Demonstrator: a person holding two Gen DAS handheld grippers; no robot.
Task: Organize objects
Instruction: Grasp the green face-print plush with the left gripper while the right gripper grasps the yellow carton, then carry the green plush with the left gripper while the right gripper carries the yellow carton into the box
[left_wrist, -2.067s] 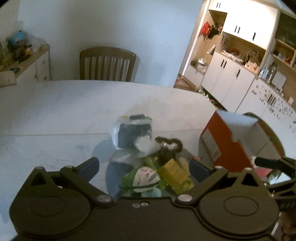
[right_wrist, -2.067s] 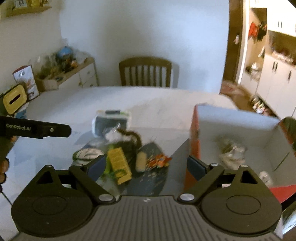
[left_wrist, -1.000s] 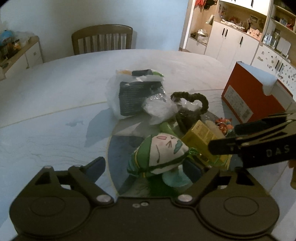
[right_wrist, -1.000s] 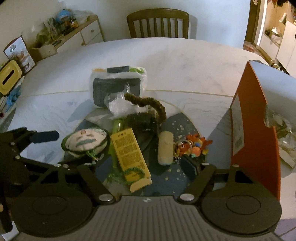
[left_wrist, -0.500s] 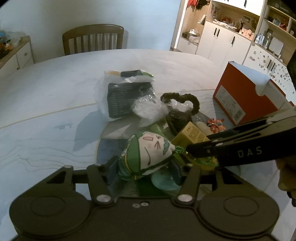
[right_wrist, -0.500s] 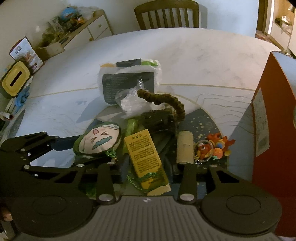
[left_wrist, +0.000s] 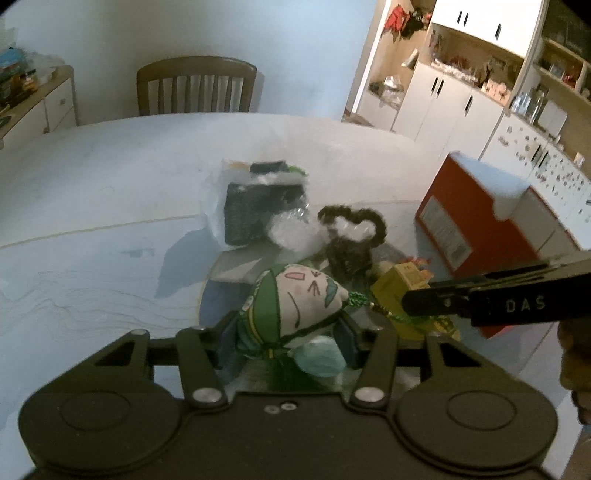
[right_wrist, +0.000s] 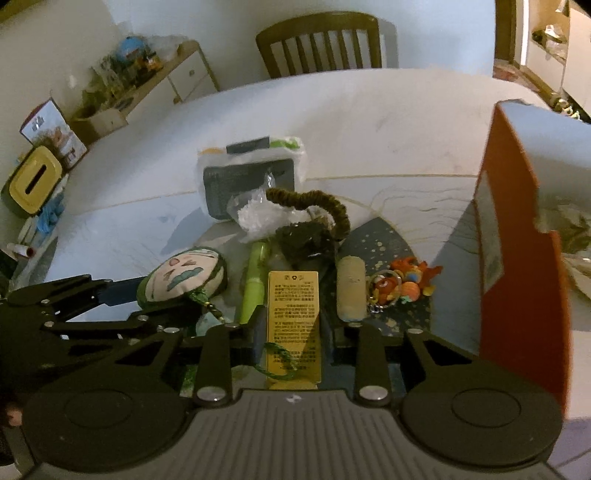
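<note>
My left gripper (left_wrist: 286, 341) is shut on a green and white face-print pouch (left_wrist: 295, 302), lifted a little over the dark round mat (right_wrist: 384, 236). The pouch also shows in the right wrist view (right_wrist: 184, 275). My right gripper (right_wrist: 293, 330) is shut on a flat yellow box (right_wrist: 293, 314); the box also shows in the left wrist view (left_wrist: 400, 286). A green cord runs between pouch and box. An open orange box (right_wrist: 517, 273) with white inside stands to the right.
On the mat lie a green tube (right_wrist: 255, 280), a beige roll (right_wrist: 351, 288), an orange keychain toy (right_wrist: 402, 282), a dark fuzzy pouch with looped handle (right_wrist: 310, 229), a clear plastic bag (right_wrist: 255, 214) and a white packet (right_wrist: 251, 173). A chair (right_wrist: 319, 44) stands behind the table.
Both grippers came down to the pile and shut, the left on the face pouch, the right on the yellow box. The pouch has since lifted slightly.
</note>
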